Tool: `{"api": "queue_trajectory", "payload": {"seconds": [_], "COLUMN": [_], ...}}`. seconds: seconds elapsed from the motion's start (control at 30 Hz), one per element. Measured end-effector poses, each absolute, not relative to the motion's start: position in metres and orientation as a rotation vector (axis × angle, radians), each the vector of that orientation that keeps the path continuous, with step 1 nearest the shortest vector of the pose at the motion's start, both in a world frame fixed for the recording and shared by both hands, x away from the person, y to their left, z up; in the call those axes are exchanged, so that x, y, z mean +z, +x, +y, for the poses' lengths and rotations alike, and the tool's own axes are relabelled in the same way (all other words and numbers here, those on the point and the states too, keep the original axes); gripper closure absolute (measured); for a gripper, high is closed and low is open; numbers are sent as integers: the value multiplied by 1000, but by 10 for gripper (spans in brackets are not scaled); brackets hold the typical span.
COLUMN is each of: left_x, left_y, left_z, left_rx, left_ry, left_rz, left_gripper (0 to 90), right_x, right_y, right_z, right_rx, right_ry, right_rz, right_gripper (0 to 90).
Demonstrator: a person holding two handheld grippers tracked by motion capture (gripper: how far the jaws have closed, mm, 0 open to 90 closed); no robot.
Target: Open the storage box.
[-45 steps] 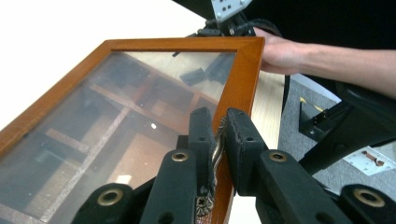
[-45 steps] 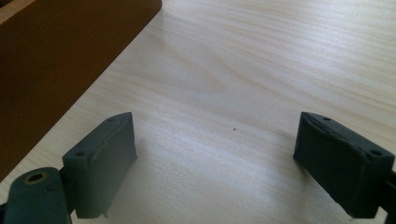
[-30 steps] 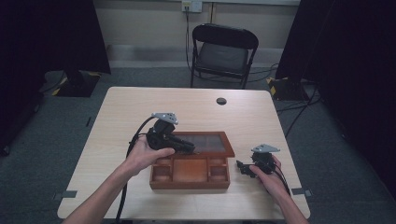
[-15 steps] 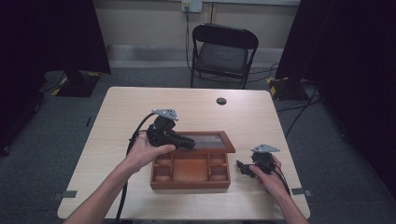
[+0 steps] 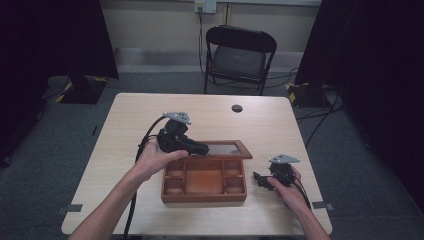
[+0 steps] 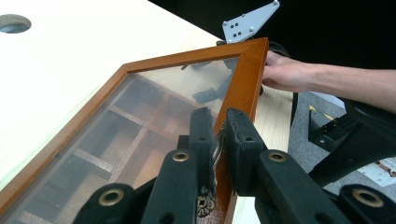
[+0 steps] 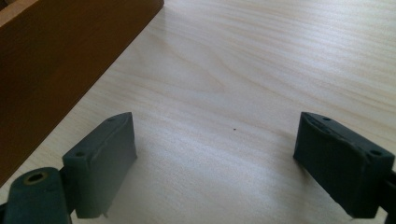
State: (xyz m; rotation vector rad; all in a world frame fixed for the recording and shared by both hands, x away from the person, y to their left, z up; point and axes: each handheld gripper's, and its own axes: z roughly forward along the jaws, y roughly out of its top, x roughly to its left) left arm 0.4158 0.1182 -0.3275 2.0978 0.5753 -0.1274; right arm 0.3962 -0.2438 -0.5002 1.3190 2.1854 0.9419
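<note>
A brown wooden box [image 5: 204, 194] with several compartments sits open at the table's near middle. Its glass lid [image 5: 225, 149] stands tilted up behind it. My left gripper [image 5: 202, 148] is shut on the lid's wooden frame [image 6: 243, 79], one jaw on each side of the frame's edge [image 6: 218, 135]. To the right of the box, my right gripper [image 5: 257, 179] rests low on the table, open, with bare tabletop between its jaws [image 7: 215, 158]. The box's side wall [image 7: 60, 60] is close on its left.
The light wooden table [image 5: 150, 120] has a dark round cable hole [image 5: 237, 108] at the back. A black folding chair [image 5: 237, 55] stands beyond the far edge. The right hand [image 6: 289, 74] shows past the lid's corner.
The lid looks narrower from above, so it has tilted a little with my left gripper holding it. The right gripper has stayed put.
</note>
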Motion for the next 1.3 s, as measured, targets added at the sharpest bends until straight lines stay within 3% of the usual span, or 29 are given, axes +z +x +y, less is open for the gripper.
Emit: {"api": "queue_trajectory", "payload": {"seconds": [1.3], "left_x": [-320], "left_y": [419], "left_z": [119], "left_rx": [-63], "left_ry": [2070], "left_rz": [585], "left_gripper": [820], "right_x": [-500], "right_y": [396], "right_z": [-244], "right_rx": [942], "right_ry": [1317], "right_rz": [2188], "right_gripper": [120]}}
